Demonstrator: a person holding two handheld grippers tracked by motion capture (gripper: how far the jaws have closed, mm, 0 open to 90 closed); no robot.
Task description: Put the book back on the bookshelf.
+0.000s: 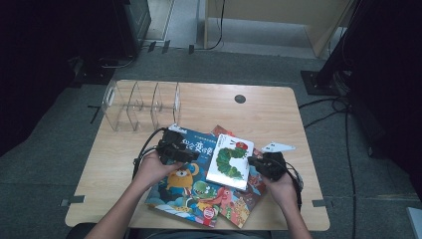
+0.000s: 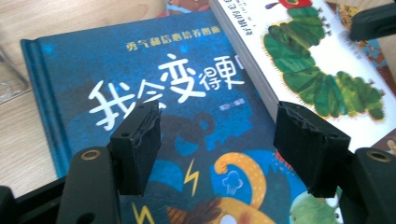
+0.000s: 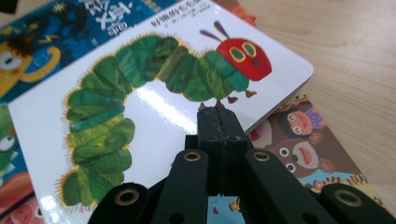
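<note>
My left gripper (image 2: pixel 217 149) hovers wide open over the blue hardcover picture book (image 2: pixel 140 84), titled in white "我会变得更". The white caterpillar board book (image 3: pixel 154 107) lies overlapping its right edge; my right gripper (image 3: pixel 217 122), jaws pressed together empty, hangs over the caterpillar book's near edge.

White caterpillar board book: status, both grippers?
Left hand-held gripper open over blue picture book. Right hand-held gripper shut, empty, over white caterpillar board book. Nothing obstructing.
</note>
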